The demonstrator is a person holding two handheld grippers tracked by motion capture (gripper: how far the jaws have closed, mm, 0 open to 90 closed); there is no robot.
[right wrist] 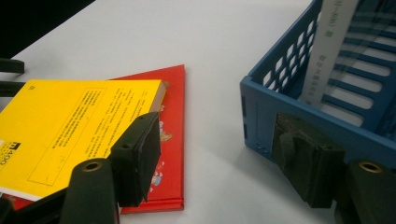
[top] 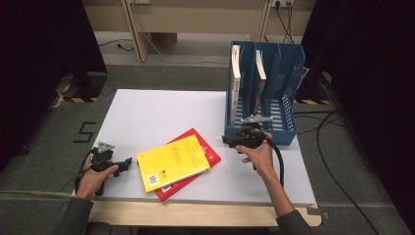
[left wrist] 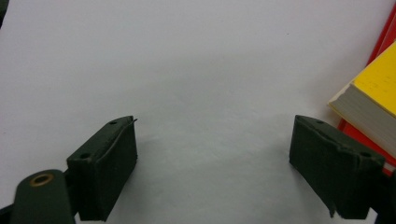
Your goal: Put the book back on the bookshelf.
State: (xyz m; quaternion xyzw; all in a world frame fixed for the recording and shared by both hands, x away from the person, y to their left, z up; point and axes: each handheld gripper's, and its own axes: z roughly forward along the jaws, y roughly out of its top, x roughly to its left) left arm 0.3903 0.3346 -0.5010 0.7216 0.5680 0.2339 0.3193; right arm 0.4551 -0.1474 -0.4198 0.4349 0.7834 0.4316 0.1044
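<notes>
Right gripper (top: pixel 230 141): jaws spread wide with nothing between them, hovering low over the table (top: pixel 147 112) between the book stack and the blue file rack (top: pixel 288 73). Left gripper (top: pixel 128 163): jaws likewise apart and empty, resting near the table's edge just beside the stack. Item in hand, yellow book (top: pixel 173 162): a thick paperback lying flat and askew on top of a red book (top: pixel 208 147). Handling, as judged: moderately heavy for one pinch, cover smooth and likely slippery, block of pages prone to sag or fan if lifted by a corner; best taken across the spine or a long edge, jaws spanning the full thickness. Position: just ahead of the right gripper, below its near-side jaw in the right gripper view; close beside the left gripper, its page edge by that gripper's stack-side jaw. Rack holds two upright books (top: pixel 236 73) already.
</notes>
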